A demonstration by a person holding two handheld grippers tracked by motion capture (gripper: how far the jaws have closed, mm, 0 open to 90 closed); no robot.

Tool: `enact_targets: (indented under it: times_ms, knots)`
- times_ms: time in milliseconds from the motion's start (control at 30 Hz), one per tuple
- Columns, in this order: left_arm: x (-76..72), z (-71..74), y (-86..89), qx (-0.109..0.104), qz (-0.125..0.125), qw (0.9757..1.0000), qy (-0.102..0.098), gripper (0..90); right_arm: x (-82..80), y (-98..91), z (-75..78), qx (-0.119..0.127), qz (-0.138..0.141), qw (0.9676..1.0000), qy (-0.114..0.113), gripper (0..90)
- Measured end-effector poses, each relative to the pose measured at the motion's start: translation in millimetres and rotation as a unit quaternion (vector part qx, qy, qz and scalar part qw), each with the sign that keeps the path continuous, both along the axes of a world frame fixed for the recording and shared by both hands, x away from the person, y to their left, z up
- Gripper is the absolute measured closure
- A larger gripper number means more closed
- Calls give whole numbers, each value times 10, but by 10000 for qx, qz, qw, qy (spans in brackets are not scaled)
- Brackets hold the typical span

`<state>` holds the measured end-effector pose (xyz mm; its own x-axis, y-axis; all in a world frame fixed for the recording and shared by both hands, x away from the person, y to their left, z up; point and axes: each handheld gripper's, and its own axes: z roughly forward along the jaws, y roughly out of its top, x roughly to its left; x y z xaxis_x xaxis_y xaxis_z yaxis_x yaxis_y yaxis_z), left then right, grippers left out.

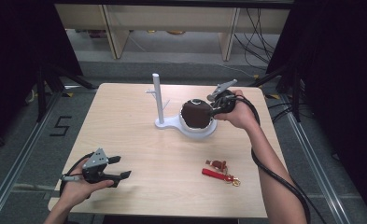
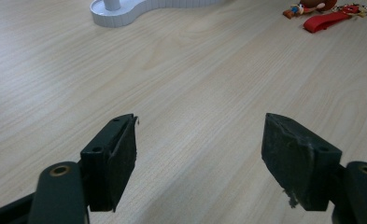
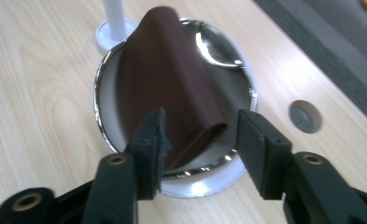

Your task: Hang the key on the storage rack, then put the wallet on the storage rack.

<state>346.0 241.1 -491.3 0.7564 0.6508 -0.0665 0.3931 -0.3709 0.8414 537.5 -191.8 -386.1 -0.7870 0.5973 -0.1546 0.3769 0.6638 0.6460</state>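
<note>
A dark brown leather pouch point(image 1: 196, 114) point(image 3: 172, 84) lies in a shiny round dish point(image 1: 208, 132) point(image 3: 98, 100) on the base of a white stand. My right gripper point(image 1: 212, 110) point(image 3: 200, 133) reaches in from the right. Its jaws straddle the pouch's near end: the left pad sits against the leather, while a gap shows beside the right pad. At the table's front left my left gripper point(image 1: 121, 167) point(image 2: 200, 140) rests low over bare wood, open, with nothing between its jaws.
The stand's white post point(image 1: 158, 98) point(image 3: 113, 14) rises left of the dish. A red strap keychain point(image 1: 217, 174) point(image 2: 328, 19) and a small brown charm point(image 1: 217, 164) point(image 2: 307, 7) lie at the front right. A grey round cap point(image 3: 305, 116) sits in the tabletop beside the dish.
</note>
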Motion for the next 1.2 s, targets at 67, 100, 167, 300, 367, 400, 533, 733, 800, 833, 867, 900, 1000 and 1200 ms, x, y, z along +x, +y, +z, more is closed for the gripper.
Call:
enact_targets:
  times_ms: [67, 100, 167, 300, 367, 400, 533, 733, 800, 833, 867, 900, 1000, 1200]
  knots:
    - [-4, 4, -3, 25, 5, 10000, 5, 261, -55, -98, 75, 71, -154, 9999, -24, 576]
    - [-2, 5, 0, 50, -1, 10000, -4, 261, -79, -126, 83, 102, -217, 9997, -70, 588]
    - [-4, 3, -5, 7, 13, 10000, 4, 262, -146, -181, 107, 156, -349, 9992, 82, 615]
    - [7, -1, 3, -21, 16, 10000, 3, 262, -296, -315, 76, -56, -456, 9978, 478, 653]
    - [8, 2, 1, -17, 46, 10000, 3, 264, -378, -384, 1, -82, -543, 9953, 799, 654]
    - [11, 5, -4, -18, 44, 10000, 11, 264, -424, -404, -24, -89, -647, 9928, 1006, 659]
    - [18, 17, -25, -65, 52, 10000, 2, 265, -574, -546, -187, -163, -934, 9844, 1480, 705]
    - [11, 17, -21, -66, 5, 10000, 0, 266, -738, -685, -307, -131, -1008, 9781, 1815, 779]
    - [5, 12, -30, -113, -1, 9999, -45, 266, -796, -708, -330, -224, -1017, 9762, 1901, 824]
    - [2, 21, -27, -79, -32, 10000, -13, 266, -844, -718, -336, -300, -954, 9746, 2006, 848]
    - [-3, 22, -30, -90, -21, 10000, -17, 266, -865, -724, -348, -370, -930, 9750, 1985, 860]
    - [-3, 20, -30, -91, -28, 10000, -14, 266, -915, -728, -355, -404, -889, 9727, 2105, 875]
    - [0, 12, -29, -53, -47, 10000, -12, 266, -1007, -733, -411, -528, -745, 9713, 2194, 879]
    - [3, 13, -38, -101, 9, 9999, -18, 266, -1222, -778, -554, -598, -764, 9630, 2514, 841]
